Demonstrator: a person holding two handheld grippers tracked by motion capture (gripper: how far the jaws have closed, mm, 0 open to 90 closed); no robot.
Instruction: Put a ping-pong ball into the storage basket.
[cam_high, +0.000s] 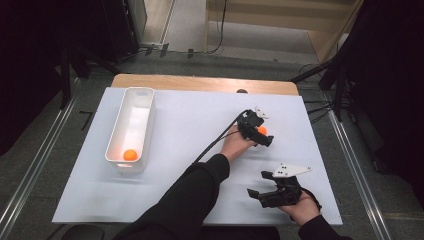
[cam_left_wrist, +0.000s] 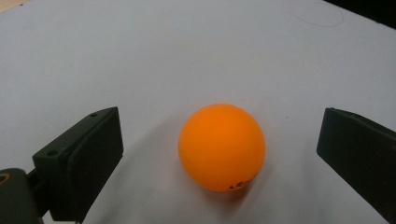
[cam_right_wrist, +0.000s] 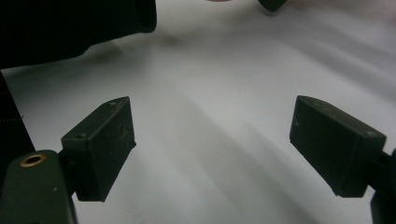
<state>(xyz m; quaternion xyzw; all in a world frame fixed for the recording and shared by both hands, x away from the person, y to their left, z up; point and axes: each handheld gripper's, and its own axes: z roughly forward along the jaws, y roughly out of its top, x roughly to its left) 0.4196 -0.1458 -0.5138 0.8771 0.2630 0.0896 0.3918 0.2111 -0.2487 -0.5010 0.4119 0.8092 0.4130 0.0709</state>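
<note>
Jaws of the left gripper (cam_left_wrist: 219, 154) stand spread around the orange ball (cam_left_wrist: 221, 147), at 3 o'clock on the white table (cam_high: 190, 125), ready to pinch; right gripper (cam_right_wrist: 212, 149) idles, spread, holding nothing

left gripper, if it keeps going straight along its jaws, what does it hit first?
The orange ball: it sits on the white table cover between the open jaws of the left gripper, apart from both and slightly right of centre. Beyond the ball there is bare cover. Depth is hard to judge, but the ball looks close.
</note>
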